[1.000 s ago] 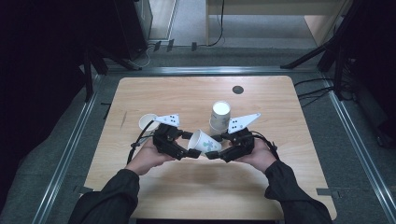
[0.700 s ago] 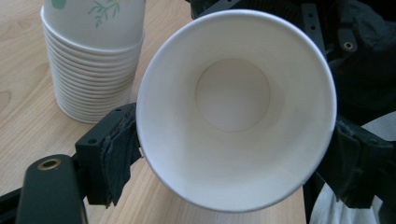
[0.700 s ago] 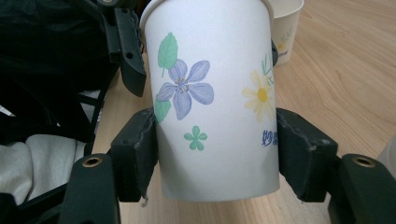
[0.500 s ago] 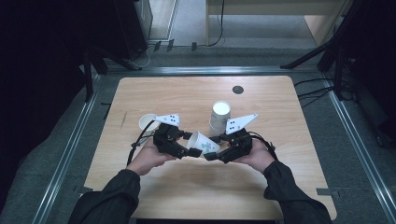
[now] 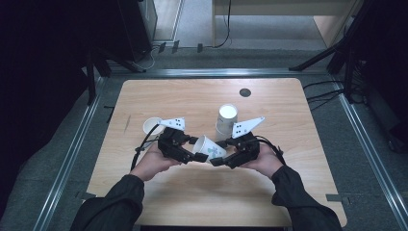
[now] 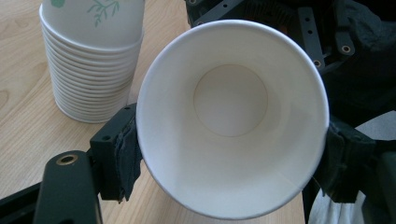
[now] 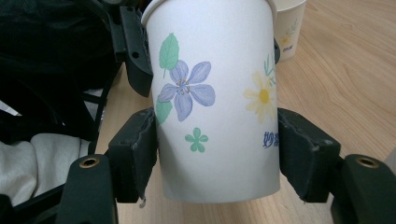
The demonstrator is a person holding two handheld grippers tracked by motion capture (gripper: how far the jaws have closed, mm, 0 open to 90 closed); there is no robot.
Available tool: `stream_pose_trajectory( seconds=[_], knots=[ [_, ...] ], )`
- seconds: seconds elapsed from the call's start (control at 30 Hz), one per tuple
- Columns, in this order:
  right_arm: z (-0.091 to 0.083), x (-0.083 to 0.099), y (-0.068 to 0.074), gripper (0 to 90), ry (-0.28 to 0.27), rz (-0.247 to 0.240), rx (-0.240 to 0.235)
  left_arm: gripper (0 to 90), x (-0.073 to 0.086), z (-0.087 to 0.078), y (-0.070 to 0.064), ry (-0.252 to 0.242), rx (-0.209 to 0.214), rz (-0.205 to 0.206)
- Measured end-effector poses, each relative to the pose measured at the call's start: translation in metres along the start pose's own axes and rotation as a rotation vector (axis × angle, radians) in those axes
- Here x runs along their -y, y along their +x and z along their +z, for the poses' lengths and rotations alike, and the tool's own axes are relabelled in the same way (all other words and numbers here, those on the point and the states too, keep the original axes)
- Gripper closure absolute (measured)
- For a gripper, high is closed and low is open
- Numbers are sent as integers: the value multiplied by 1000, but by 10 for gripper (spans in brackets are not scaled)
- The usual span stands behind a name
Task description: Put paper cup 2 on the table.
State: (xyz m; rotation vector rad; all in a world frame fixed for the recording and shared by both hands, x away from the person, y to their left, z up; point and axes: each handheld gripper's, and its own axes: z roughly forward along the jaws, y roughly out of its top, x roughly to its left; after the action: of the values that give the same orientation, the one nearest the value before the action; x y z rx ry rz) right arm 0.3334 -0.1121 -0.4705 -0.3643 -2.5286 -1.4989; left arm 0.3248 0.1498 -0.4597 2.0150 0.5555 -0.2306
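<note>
A white paper cup [image 5: 208, 147] printed with flowers lies on its side in the air between my two grippers, just above the wooden table [image 5: 293, 192]. My left gripper [image 5: 194, 153] is shut on the cup's rim end. In the left gripper view I look straight into the cup's open mouth [image 6: 231, 116], with a jaw pressed to each side and the left gripper [image 6: 229, 158] around it. My right gripper [image 5: 220, 157] is shut on the cup's base end. In the right gripper view the cup's flowered wall [image 7: 215, 102] sits clamped in the right gripper [image 7: 217, 158].
A tall stack of upside-down paper cups [image 5: 226, 120] stands just behind the grippers, also at upper left [image 6: 93, 60]. A single upright cup [image 5: 153, 126] stands left of my left hand, seen far off [image 7: 289, 28]. A small dark round hole [image 5: 245, 92] marks the table's far side.
</note>
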Motion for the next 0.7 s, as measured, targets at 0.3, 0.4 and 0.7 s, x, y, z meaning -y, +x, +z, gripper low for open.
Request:
stream_pose_trajectory(
  seconds=[0.3, 0.4, 0.7],
  knots=[
    [-1, -1, 2, 326, -7, -15, 10, 220, 0, -2, 0, -6, -2, 5],
    [-1, -1, 1, 322, -9, -15, 12, 220, 0, -2, 0, -10, -3, 6],
    [-3, 1, -1, 275, -11, 13, 7, 219, -1, -10, 1, -41, -10, -3]
  ],
)
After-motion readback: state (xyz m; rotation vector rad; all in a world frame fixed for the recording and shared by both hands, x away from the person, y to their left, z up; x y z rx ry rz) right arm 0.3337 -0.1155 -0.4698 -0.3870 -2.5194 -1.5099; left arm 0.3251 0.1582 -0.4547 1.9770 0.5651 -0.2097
